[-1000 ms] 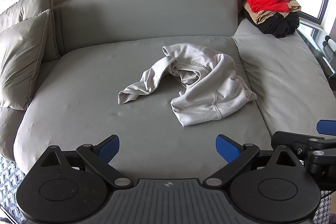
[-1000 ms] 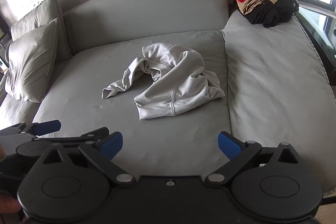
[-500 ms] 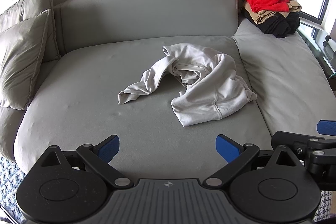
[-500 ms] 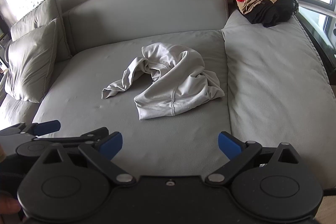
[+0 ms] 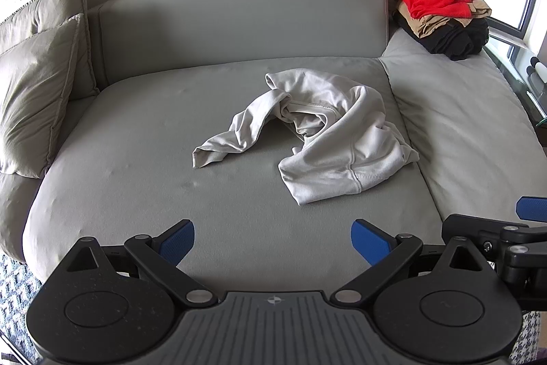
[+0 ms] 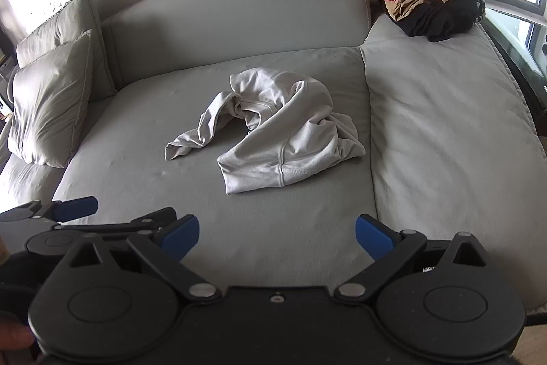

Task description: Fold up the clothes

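Nothing moves: both tools, left tool (image 5: 272,241) and right tool (image 6: 277,235), hang wide open, empty, short of the crumpled hoodie (image 5: 321,132), sizing it up.

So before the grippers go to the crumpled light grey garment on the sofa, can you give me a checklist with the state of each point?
1. Left gripper open and empty: ok.
2. Right gripper open and empty: ok.
3. Crumpled light grey sweatshirt lying free on the grey sofa seat, nothing on it: ok.
4. Sweatshirt spread flat for folding: not ok, it is bunched, one sleeve trailing left.
5. Stack of folded red, tan and black clothes apart from the sweatshirt: ok.
6. Second sleeve located: cannot tell.
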Action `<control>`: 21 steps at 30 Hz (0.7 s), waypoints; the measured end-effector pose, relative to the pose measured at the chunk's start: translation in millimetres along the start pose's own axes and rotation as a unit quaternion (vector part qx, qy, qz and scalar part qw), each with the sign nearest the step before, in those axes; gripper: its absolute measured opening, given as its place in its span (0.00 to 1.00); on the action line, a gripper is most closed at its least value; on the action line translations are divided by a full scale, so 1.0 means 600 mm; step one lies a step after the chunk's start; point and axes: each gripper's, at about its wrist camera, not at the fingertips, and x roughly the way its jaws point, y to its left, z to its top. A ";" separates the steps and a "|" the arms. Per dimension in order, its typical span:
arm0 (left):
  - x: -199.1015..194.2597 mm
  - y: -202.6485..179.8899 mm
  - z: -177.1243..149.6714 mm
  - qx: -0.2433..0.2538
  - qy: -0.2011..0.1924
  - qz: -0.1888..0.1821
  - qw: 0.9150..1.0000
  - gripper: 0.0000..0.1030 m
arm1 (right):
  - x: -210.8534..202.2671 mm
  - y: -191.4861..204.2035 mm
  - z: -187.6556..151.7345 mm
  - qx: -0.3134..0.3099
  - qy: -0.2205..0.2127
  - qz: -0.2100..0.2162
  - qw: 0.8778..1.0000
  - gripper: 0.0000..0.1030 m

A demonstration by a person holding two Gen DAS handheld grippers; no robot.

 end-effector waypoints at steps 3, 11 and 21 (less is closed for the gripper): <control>0.001 0.000 -0.001 0.000 0.001 0.000 1.000 0.96 | 0.000 0.000 0.000 0.000 0.000 0.000 1.000 0.96; 0.006 0.001 -0.003 -0.002 0.004 -0.002 1.000 0.96 | 0.007 -0.002 0.000 0.003 0.005 0.001 1.000 0.97; 0.052 0.052 0.010 -0.036 0.019 0.029 0.999 0.92 | 0.037 -0.029 0.023 0.039 -0.019 0.019 0.999 0.97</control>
